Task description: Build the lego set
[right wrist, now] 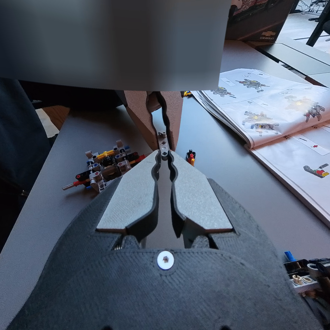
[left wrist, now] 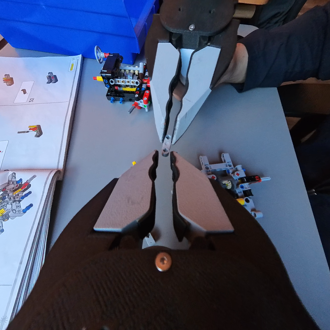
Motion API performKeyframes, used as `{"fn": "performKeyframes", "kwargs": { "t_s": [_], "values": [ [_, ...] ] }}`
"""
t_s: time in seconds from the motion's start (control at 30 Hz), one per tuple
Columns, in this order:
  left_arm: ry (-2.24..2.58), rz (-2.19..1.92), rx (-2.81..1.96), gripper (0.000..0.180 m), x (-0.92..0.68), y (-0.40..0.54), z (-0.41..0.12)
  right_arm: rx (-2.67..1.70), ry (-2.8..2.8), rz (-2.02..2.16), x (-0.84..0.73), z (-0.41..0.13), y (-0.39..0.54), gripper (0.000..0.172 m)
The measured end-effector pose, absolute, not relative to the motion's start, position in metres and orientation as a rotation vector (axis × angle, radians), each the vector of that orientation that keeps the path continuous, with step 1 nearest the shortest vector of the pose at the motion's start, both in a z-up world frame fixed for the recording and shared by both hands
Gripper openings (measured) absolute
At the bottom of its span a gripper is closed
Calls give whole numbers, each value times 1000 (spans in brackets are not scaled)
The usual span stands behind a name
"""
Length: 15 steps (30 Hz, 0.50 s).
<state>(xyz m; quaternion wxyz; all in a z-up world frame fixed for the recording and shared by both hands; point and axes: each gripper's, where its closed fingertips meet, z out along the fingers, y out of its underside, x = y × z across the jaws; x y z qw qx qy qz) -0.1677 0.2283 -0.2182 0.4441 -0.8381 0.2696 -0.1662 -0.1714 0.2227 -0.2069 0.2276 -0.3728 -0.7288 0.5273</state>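
Right jaws: your right gripper [right wrist: 164,154] pinches one end of a small grey beam with holes [right wrist: 163,147]; both pads press on it.
Left jaws: your left gripper [left wrist: 164,154] has its jaws narrow. The other end of the grey beam [left wrist: 166,147] sits at the tips. I cannot tell if the pads press on it.
Where the beam is: in the air above the surface [left wrist: 107,135], between the two grippers, which meet tip to tip.
Close by: a grey block model [left wrist: 234,180] sits just beside your left gripper, and a tiny yellow piece [left wrist: 134,162] lies on its other side.
Farther off: a black block model [left wrist: 125,80] stands by a blue bin [left wrist: 71,25].
Writing: the open instruction book [left wrist: 35,110] shows step numbers and pictures. A dark box [right wrist: 259,19] has a car maker's logo.
Room: bare surface lies between book and models. The surface edge [left wrist: 292,142] runs close behind the grey model.
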Motion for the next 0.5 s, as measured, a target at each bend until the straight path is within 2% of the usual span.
{"fn": "performKeyframes", "kwargs": {
  "t_s": [0.5],
  "values": [
    [736, -374, -2076, 5, -163, 225, -219, -984, -2048, 1425, -171, -211, 217, 4]
  ]
}}
